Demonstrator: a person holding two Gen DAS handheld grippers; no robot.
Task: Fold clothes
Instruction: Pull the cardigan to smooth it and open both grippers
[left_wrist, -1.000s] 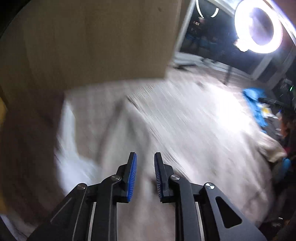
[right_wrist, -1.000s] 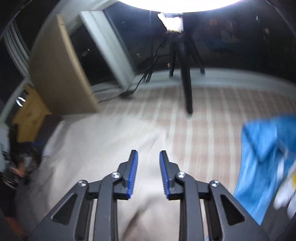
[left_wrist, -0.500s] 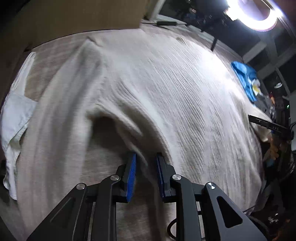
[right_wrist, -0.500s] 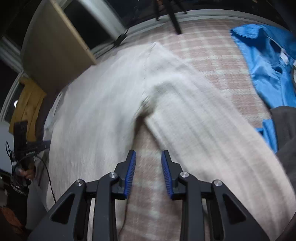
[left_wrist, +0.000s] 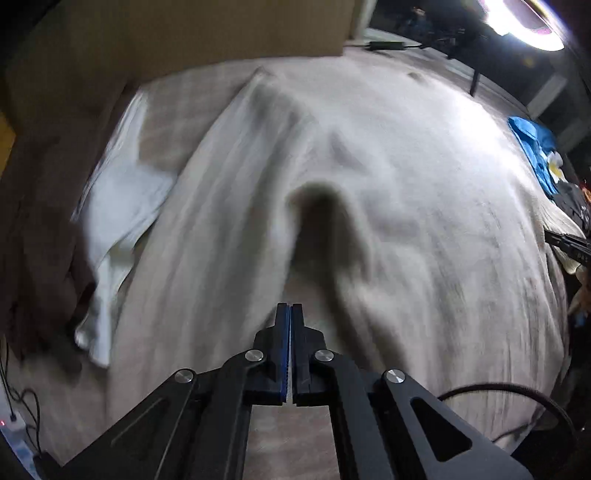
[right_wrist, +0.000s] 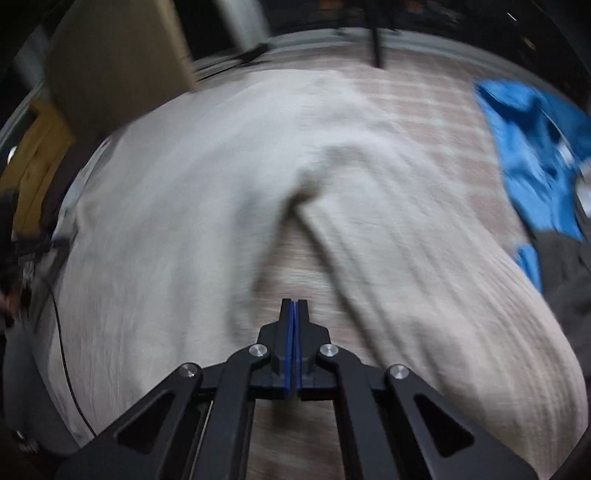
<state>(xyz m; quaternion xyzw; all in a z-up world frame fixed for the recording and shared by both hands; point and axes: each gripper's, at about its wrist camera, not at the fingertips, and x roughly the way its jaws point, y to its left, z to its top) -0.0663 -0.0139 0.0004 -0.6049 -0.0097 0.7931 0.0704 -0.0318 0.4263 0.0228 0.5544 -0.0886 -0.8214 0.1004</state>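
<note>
The cream sweater (left_wrist: 406, 192) lies spread flat on the checked bedcover (right_wrist: 424, 103), sleeves angled out, with no fold made yet, so by our reading the whole task is still ahead. Our left hand-held gripper (left_wrist: 290, 308) has just closed, pads together with no cloth visibly between them, above the armpit gap. Our right hand-held gripper (right_wrist: 294, 304) has likewise just closed on nothing. A blue shirt (right_wrist: 532, 155) waits nearby.
</note>
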